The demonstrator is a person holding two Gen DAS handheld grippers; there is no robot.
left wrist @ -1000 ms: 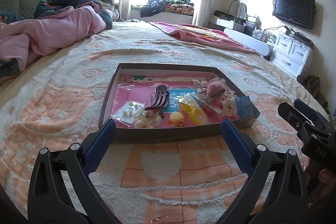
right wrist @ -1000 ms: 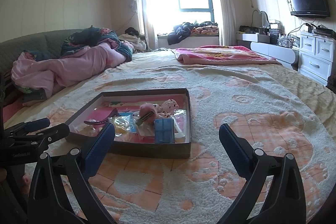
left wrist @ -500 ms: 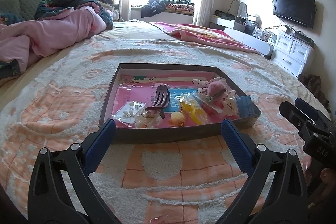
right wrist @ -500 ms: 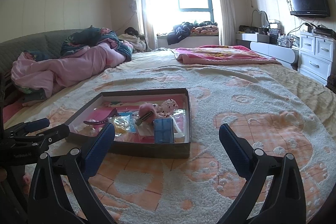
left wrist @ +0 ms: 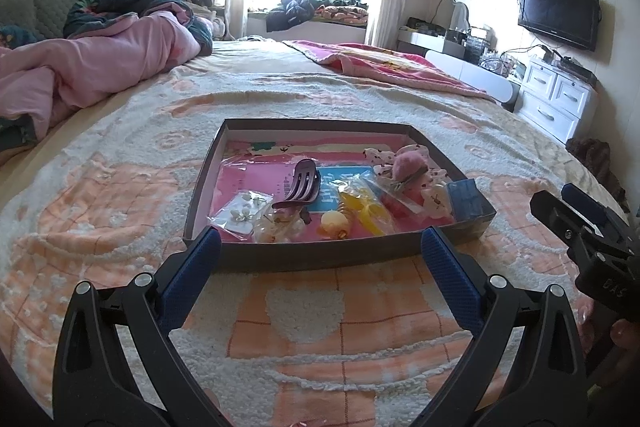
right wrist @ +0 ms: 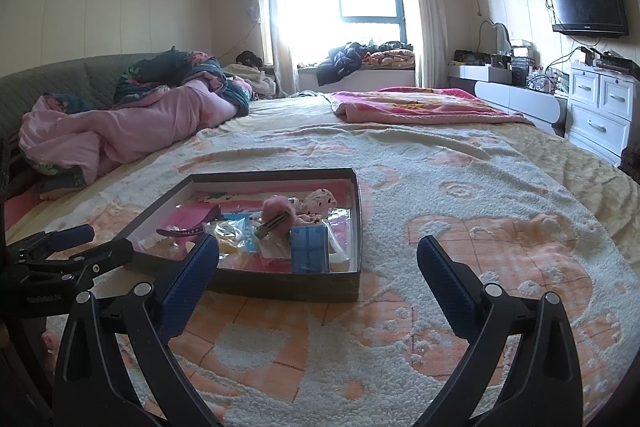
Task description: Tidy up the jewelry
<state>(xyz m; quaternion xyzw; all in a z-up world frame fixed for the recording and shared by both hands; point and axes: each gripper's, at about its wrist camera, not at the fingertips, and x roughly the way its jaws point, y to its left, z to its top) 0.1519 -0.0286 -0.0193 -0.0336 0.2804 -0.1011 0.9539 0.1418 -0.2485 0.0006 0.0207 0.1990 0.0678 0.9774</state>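
Note:
A shallow dark box (left wrist: 332, 255) (right wrist: 280, 287) lies on the bed blanket. Inside are a purple claw hair clip (left wrist: 298, 187) (right wrist: 192, 225), a bag of white earrings (left wrist: 242, 209), a yellow piece (left wrist: 358, 205), a pink fluffy hair clip (left wrist: 408, 165) (right wrist: 276, 213) and a small blue box (left wrist: 466, 197) (right wrist: 310, 247). My left gripper (left wrist: 320, 255) hovers open just before the box's near wall. My right gripper (right wrist: 318, 261) stands open at the box's near right corner. Each gripper shows in the other's view, nothing held.
The cream and orange blanket (right wrist: 480, 227) stretches around the box. A pink quilt (left wrist: 80, 67) is heaped at the left, a red-pink blanket (right wrist: 420, 105) lies farther back. White drawers (right wrist: 600, 107) and a wall TV (right wrist: 586, 1) stand at the right.
Both grippers have stayed open and nearly still; the left wrist view has drifted very slightly. Nothing in the box has moved.

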